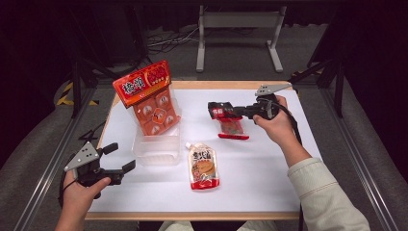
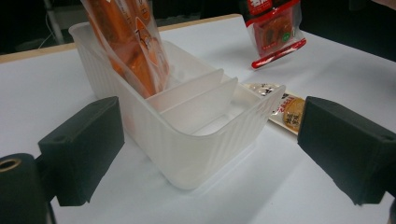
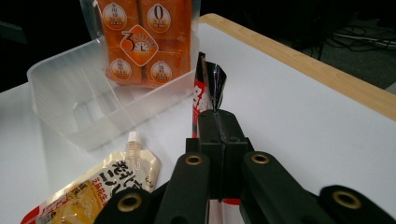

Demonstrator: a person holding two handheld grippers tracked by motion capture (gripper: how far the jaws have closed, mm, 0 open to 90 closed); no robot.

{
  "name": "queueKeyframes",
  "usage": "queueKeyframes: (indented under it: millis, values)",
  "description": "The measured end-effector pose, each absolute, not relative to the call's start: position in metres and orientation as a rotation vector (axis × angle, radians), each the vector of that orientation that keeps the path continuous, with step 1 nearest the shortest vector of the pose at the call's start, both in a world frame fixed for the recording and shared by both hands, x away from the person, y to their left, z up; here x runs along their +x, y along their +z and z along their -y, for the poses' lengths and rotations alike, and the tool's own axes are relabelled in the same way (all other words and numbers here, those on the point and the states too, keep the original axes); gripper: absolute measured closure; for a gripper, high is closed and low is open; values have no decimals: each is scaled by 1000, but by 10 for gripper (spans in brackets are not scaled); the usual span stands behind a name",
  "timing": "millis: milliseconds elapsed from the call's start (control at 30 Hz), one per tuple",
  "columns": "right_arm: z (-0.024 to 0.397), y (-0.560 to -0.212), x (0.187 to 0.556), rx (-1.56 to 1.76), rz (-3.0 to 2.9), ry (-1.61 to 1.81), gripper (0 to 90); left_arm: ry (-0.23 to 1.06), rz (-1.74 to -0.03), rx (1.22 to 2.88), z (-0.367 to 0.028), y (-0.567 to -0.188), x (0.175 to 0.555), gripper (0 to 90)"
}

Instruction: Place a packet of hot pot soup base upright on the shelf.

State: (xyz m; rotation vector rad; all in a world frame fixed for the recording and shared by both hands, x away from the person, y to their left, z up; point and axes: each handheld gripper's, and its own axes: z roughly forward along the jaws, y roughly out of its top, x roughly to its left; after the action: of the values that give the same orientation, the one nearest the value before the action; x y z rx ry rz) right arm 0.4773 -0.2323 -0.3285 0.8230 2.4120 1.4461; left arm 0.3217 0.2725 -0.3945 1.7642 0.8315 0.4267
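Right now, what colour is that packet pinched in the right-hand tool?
Red, with a clear window; the small packet shows best in the left gripper view.

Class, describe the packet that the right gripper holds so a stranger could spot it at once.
Start at the white table and find the right gripper above its far side. Pinched in its shut jaws hangs the small red packet, lifted, unlike the spouted pouch lying flat.

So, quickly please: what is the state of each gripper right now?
Left gripper: open, holding nothing, near the translucent plastic bin.
Right gripper: closed on the small red-and-clear plastic packet.
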Motion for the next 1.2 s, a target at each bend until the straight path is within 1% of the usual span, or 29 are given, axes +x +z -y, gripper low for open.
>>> queueKeyframes:
  millis: [667, 1200]
  values:
    - [221, -306, 463, 672, -2338, 1613, 900, 405, -824, 1758, -270, -395, 324, 85]
    - [202, -293, 455, 583, -2303, 1700, 900, 399, -822, 1764, -269, -396, 324, 85]
